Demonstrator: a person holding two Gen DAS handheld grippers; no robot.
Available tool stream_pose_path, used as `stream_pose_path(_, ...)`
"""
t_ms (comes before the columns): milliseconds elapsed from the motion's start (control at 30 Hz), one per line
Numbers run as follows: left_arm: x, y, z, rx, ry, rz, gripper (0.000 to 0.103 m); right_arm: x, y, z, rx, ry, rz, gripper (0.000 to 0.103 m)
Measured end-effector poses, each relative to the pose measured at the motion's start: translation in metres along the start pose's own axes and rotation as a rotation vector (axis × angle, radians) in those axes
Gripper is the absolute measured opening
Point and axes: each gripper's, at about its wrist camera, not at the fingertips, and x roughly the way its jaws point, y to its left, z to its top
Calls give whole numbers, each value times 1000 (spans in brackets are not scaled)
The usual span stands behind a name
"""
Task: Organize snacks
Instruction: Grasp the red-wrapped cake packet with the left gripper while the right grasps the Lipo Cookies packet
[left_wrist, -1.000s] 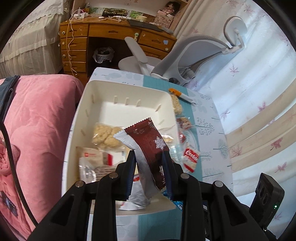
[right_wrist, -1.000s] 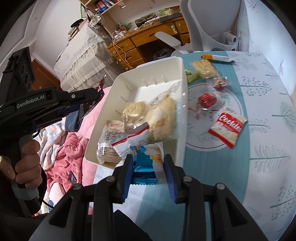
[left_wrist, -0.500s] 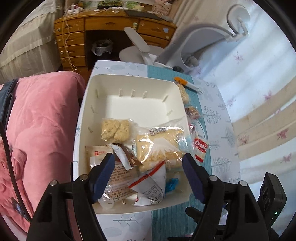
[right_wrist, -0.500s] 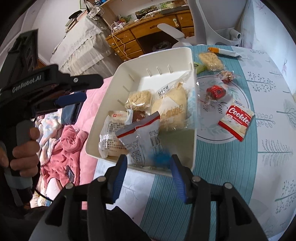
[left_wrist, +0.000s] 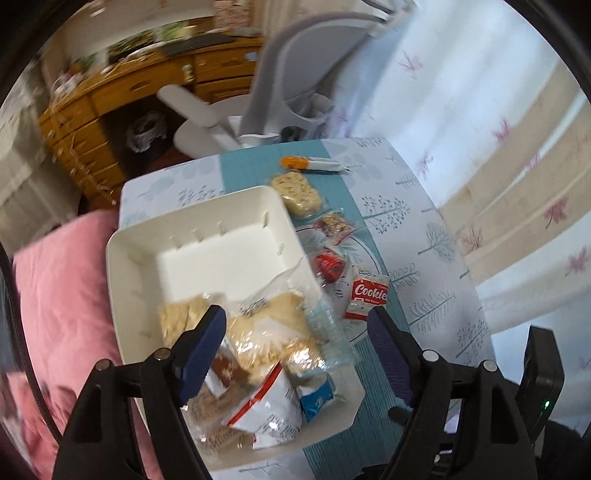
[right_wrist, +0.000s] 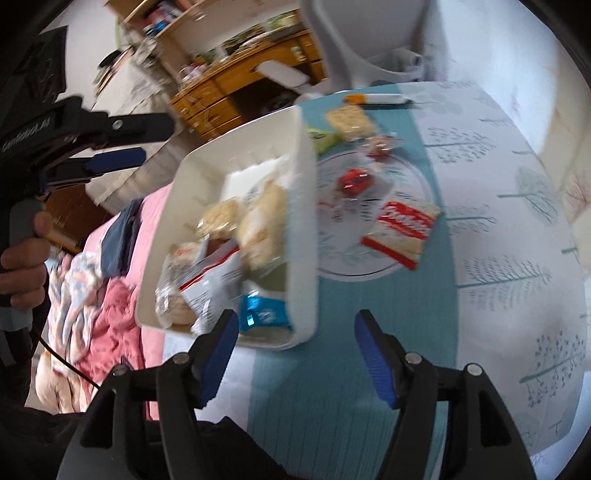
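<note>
Daylight is coming through the curtain (left_wrist: 461, 122) right of the table (left_wrist: 417, 229), washing it pale. Motion blur is smearing the desk (right_wrist: 236, 85) behind the table. Fisheye distortion is bending both views, with corners vignetting black.

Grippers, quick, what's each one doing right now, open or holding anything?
Left gripper: open, holding nothing, jaws just opened above the white bin.
Right gripper: open, empty, jaws just opened.

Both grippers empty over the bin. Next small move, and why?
Probably swing the right gripper, open with nothing between its fingers, toward the Cookies packet. It lies on the table outside the white bin, the nearest snack left out.
</note>
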Motion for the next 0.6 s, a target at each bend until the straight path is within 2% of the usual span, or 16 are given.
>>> stream_pose_path(133, 18, -22, 18, 84, 39, 17, 78, 1, -23, 4, 99, -14, -16, 75)
stream_pose_path(300, 46, -45, 35, 175, 91, 30, 78, 11, -48, 13, 198, -25, -37, 75)
stream_pose_path(600, 121, -76, 60, 318, 291, 80, 78, 44, -69, 33, 272, -126, -116, 75)
